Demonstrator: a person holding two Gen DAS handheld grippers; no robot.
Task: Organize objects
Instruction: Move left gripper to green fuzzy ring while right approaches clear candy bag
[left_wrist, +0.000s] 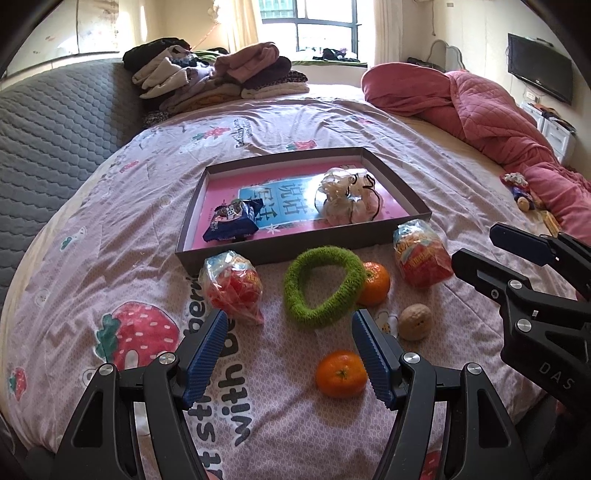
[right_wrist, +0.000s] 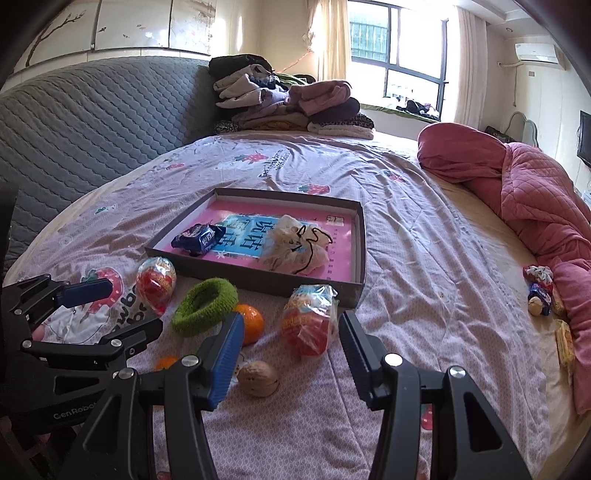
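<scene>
While both grippers (left_wrist: 289, 345) (right_wrist: 291, 349) gape empty: two oranges (left_wrist: 341, 373), two red snack bags (left_wrist: 232, 286), one walnut (left_wrist: 415, 321).

The bedsheet (left_wrist: 295, 122) is soft printed cloth, matt and wrinkly. The tray (left_wrist: 303, 242) looks like matt cardboard with a glossy printed pink sheet inside. The blue snack packet (left_wrist: 232, 219) is shiny crinkly foil-plastic, and both red snack bags (left_wrist: 232, 288) (left_wrist: 421, 254) are clear glossy plastic. The green ring (left_wrist: 323, 286) is fuzzy, rough fabric. The oranges (left_wrist: 341, 373) have that dimpled, slightly shiny peel, while the walnut (left_wrist: 415, 321) is dull and bumpy. The far right quilt (left_wrist: 491, 110) is stitched matt cloth. The left gripper (left_wrist: 290, 350) is black matt plastic with ribbed blue pads and shiny metal screws.
</scene>
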